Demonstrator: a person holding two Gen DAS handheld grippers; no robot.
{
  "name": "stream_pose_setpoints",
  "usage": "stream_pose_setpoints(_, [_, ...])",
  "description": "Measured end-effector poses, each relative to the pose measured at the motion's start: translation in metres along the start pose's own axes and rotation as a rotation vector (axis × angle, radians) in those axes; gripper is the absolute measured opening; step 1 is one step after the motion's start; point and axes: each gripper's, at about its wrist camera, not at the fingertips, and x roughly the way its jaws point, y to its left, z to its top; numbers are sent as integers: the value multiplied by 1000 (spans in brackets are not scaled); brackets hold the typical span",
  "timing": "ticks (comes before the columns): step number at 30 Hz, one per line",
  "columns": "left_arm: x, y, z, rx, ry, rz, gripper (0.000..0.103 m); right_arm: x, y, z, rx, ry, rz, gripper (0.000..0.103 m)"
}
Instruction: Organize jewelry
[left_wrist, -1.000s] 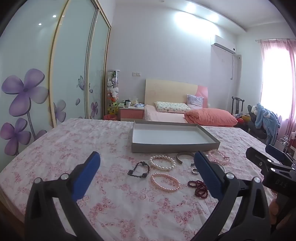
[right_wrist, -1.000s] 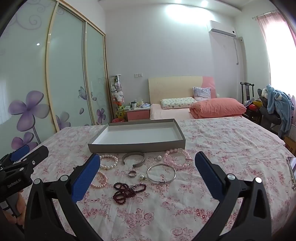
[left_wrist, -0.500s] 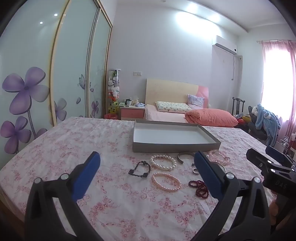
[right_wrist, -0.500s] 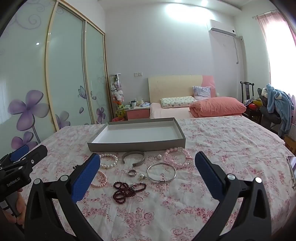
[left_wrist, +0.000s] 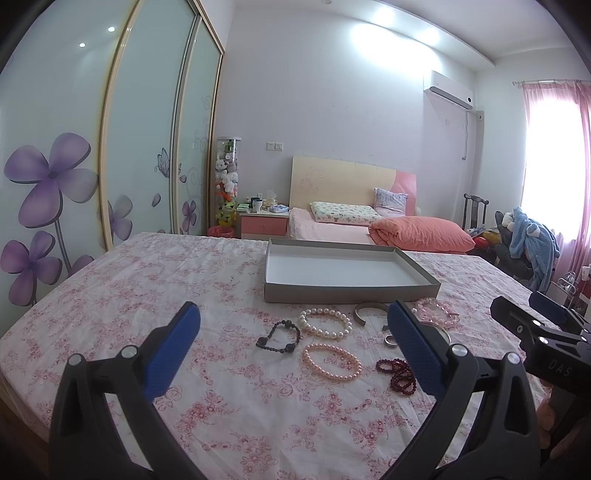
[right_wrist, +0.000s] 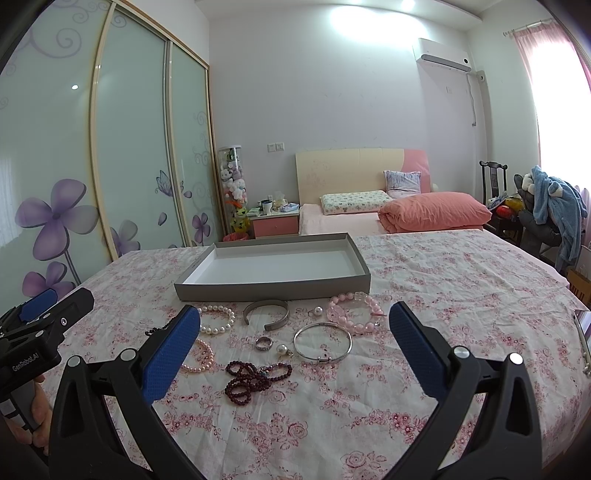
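Observation:
A shallow grey box (left_wrist: 351, 293) (right_wrist: 273, 290) with a white inside lies on the floral cloth. Jewelry is spread in front of it: a black bead bracelet (left_wrist: 279, 336), a white pearl bracelet (left_wrist: 325, 324) (right_wrist: 218, 320), a pink pearl bracelet (left_wrist: 331, 361), dark red beads (right_wrist: 255, 376) (left_wrist: 397, 373), a grey cuff (right_wrist: 266, 314), a ring (right_wrist: 264, 343), a thin silver bangle (right_wrist: 322, 340) and a pink chunky bracelet (right_wrist: 354, 313). My left gripper (left_wrist: 291, 343) and right gripper (right_wrist: 293, 343) both hover open above the cloth, holding nothing.
The floral cloth (right_wrist: 443, 295) covers a wide table. Behind it stand a bed (right_wrist: 388, 214) with an orange duvet, a pink nightstand (left_wrist: 264, 223), sliding wardrobe doors (left_wrist: 92, 147) on the left and a chair with a blue garment (right_wrist: 554, 210) on the right.
The left wrist view has drifted slightly, with the jewelry and box shifting a little right and down. Both grippers stay open and the jewelry has not moved.

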Motion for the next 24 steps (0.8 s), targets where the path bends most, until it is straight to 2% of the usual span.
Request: stream_pose_setpoints(24, [0,1,2,-7,2,2,99,0,2,1,2,4,0,101])
